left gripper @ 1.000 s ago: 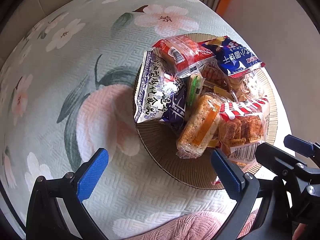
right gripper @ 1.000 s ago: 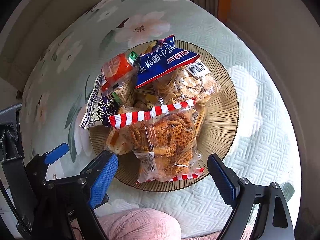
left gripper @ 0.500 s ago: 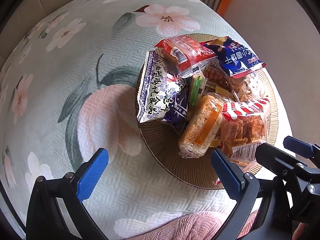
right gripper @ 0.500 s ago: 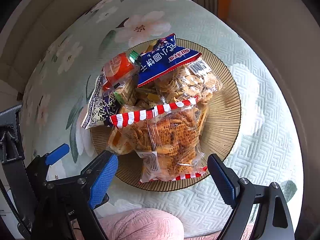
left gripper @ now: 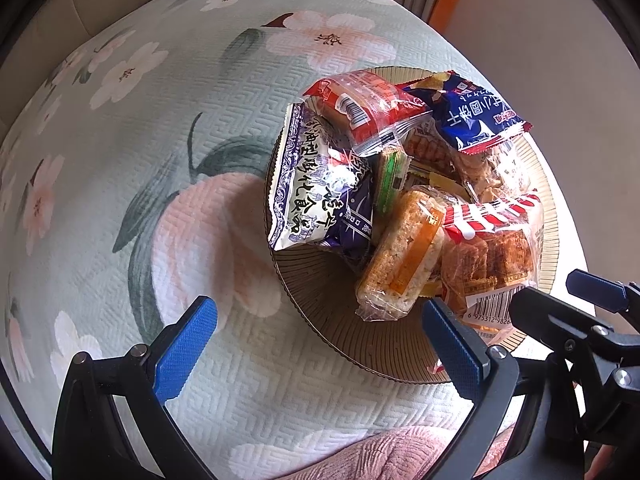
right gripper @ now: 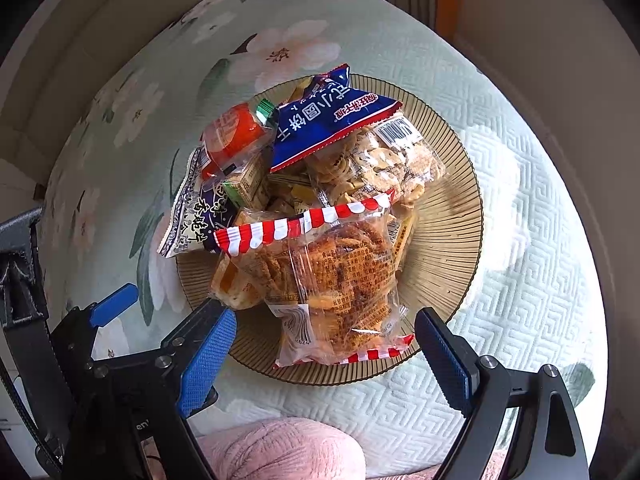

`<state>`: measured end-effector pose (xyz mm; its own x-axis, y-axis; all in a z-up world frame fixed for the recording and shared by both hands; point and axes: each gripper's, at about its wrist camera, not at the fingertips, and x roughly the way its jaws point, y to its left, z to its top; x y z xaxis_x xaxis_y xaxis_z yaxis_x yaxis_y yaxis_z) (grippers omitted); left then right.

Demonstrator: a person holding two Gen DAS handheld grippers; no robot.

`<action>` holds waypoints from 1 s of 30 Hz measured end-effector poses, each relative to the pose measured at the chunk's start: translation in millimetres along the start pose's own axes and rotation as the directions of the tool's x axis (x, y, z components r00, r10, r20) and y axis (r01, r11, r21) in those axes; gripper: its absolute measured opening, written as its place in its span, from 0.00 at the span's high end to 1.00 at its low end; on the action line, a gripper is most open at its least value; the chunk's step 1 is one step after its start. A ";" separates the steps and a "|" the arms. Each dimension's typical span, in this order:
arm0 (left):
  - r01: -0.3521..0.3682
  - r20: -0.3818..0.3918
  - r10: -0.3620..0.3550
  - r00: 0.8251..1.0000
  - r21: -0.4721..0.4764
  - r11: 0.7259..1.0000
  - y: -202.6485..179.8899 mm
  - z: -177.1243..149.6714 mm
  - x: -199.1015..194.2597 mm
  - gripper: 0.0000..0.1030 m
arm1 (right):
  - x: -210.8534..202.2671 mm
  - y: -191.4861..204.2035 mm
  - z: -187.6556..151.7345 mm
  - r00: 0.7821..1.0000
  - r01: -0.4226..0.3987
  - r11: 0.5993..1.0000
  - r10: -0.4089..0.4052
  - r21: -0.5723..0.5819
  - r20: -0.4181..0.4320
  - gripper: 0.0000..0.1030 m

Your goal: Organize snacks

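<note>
— Where are the snacks sitting right now?

— They are all lying heaped in the ribbed plate [right gripper: 448, 248], leaning on one another. The red-and-white striped bag of crackers [right gripper: 336, 276] is lying nearest to me, and the blue bag [right gripper: 328, 120] is resting on top at the far side, over a clear bag of biscuits [right gripper: 392, 160]. On the left, a blue-and-white packet [left gripper: 312, 188] is hanging over the plate's left rim, a red packet [left gripper: 360, 108] is perching above it, and an orange rice bar [left gripper: 404, 256] is leaning down toward the near rim.

— And what are your fingers doing?

— I am holding my right gripper [right gripper: 326, 356] spread wide with nothing in it, straddling the near end of the striped bag from above. My left gripper [left gripper: 320, 344] is gaping just as wide and empty, hovering over the near left rim of the plate. I judge I am keeping both open because the pile is loose and slippery, so any bag needs room on both sides.

— Is the job done, then?

— I can't tell. Snacks gathered on one plate would suit a finished tidy-up, or a heap waiting to be sorted.

— What is underneath it all?

— The plate is resting on a quilted pale green cover [left gripper: 140, 140] printed with pink blossoms and a peach. A pink knitted cloth [right gripper: 280, 448] is showing at the near edge, and a plain wall [left gripper: 540, 40] with an orange strip is standing at the far right.
</note>
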<state>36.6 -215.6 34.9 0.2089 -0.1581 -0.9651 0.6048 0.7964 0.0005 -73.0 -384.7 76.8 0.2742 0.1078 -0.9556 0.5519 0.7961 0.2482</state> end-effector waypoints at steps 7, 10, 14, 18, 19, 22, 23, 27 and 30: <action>0.010 -0.011 -0.010 1.000 0.000 1.000 -3.4 -0.6 4.2 0.01 | 2.3 -5.1 -1.0 1.000 -0.002 1.000 0.002 0.004 -0.006 0.13; 0.011 -0.016 -0.011 1.000 0.000 1.000 -3.6 -0.9 5.6 0.01 | 3.5 -6.0 -1.4 1.000 -0.002 1.000 0.002 0.007 -0.010 0.13; 0.012 -0.015 -0.012 1.000 0.000 1.000 -3.2 -1.5 5.5 0.01 | 3.4 -5.6 -2.1 1.000 -0.002 1.000 0.002 0.008 -0.010 0.13; 0.013 -0.015 -0.013 1.000 0.000 1.000 -3.3 -1.4 5.4 0.01 | 3.1 -5.2 -2.3 1.000 -0.002 1.000 0.002 0.008 -0.009 0.13; 0.014 -0.015 -0.014 1.000 0.000 1.000 -3.4 -1.4 5.4 0.01 | 3.2 -5.3 -2.1 1.000 -0.002 1.000 0.002 0.007 -0.009 0.13; 0.008 -0.013 -0.008 1.000 0.010 1.000 -4.0 -1.4 4.8 0.01 | 2.7 -4.4 -1.1 1.000 0.000 1.000 0.000 0.004 -0.012 0.13; 0.003 -0.012 -0.003 1.000 0.017 1.000 -4.9 -1.1 4.3 0.01 | 3.1 -4.1 -1.4 1.000 0.002 1.000 -0.002 0.000 -0.015 0.13; -0.011 -0.004 0.011 1.000 0.025 1.000 -7.2 -0.7 1.1 0.01 | 2.2 -3.6 -3.0 1.000 0.000 1.000 0.000 0.006 -0.015 0.13; 0.005 -0.006 -0.005 1.000 0.019 1.000 -6.7 -1.0 0.7 0.01 | 0.4 -3.4 -3.9 1.000 0.001 1.000 -0.001 0.006 -0.013 0.13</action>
<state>32.0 -220.4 34.0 0.2013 -0.1582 -0.9667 0.6206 0.7841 0.0009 -77.9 -385.1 74.9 0.2633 0.1144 -0.9579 0.5572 0.7925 0.2479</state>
